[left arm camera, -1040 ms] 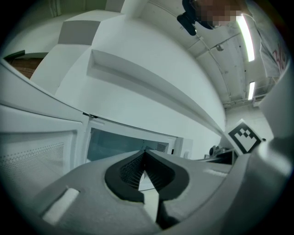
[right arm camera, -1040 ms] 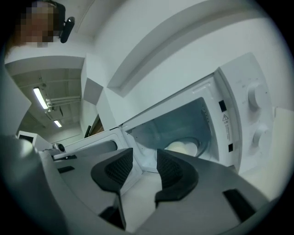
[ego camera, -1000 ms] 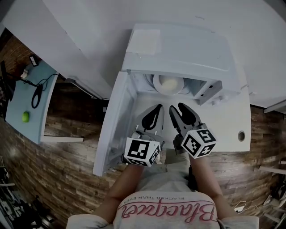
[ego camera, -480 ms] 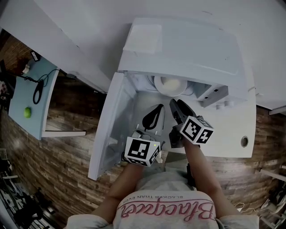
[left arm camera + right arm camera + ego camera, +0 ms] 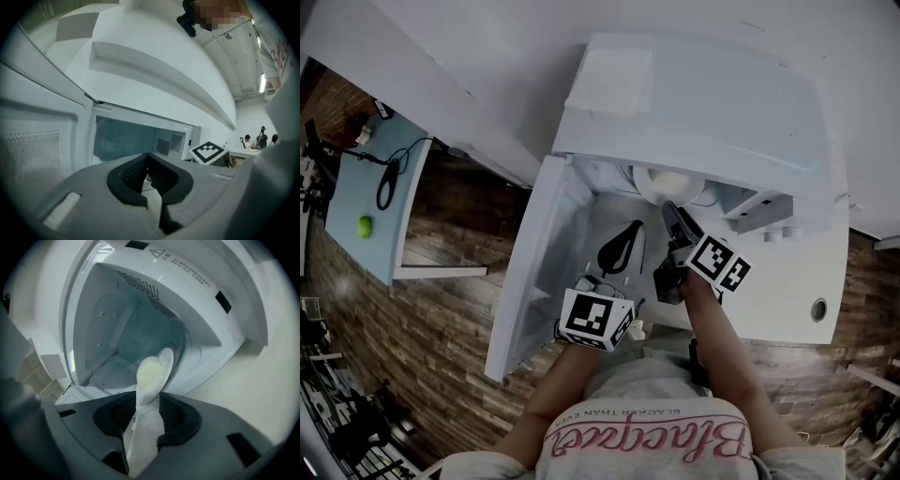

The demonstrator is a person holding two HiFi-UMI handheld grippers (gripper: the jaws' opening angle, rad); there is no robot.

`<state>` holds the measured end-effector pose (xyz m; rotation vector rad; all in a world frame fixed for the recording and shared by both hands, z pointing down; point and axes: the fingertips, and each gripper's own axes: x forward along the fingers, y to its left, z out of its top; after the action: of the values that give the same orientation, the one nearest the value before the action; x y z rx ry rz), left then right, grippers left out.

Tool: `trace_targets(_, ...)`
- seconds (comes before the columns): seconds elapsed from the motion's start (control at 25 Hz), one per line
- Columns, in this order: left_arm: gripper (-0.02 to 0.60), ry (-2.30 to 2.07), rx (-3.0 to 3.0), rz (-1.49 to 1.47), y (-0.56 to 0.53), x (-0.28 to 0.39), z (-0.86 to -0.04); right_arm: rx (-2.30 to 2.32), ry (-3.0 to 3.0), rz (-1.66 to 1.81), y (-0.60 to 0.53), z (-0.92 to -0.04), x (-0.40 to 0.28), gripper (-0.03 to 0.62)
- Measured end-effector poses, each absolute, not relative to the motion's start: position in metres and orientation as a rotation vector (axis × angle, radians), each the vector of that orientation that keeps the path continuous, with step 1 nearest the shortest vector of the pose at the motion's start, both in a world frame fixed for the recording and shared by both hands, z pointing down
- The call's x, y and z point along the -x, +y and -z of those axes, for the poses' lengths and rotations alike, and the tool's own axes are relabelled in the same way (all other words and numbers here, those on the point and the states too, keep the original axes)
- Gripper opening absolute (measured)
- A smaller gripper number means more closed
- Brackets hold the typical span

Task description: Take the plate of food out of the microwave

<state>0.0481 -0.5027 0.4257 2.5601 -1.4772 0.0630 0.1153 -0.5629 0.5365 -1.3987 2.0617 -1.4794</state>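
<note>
Inside the open microwave [image 5: 694, 103], the plate [image 5: 645, 187] sits in the cavity with a pale mound of food [image 5: 670, 181] on it. From the head view, the right claw [image 5: 675, 217] reaches to the plate's near edge, but how it grips is hard to read there. The right gripper view settles it: the 2 jaws press onto the plate's rim, the plate seen edge-on (food bulging to 1 side). The left claw [image 5: 622, 246] hangs lower, in front of the opening and beside the swung-out door [image 5: 534, 272], touching nothing. Its own view shows what the head view cannot: jaws closed together on nothing, the bare cavity behind them, and the right gripper's marker cube [image 5: 208, 152] off to the right.
</note>
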Motion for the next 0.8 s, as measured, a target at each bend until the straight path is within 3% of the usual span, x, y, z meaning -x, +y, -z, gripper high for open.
trace_targets(0.48, 0.005, -1.501, -2.549, -0.061, -0.511, -0.038, -0.426, 1.407, 1.795, 1.66, -0.578, -0.544, -0.116, 0.153)
trace_targets(0.8, 0.005, -1.502, -2.56, -0.048, -0.508, -0.037, -0.423, 1.527, 1.634, 1.814, -0.579, -0.554, -0.121, 0.08)
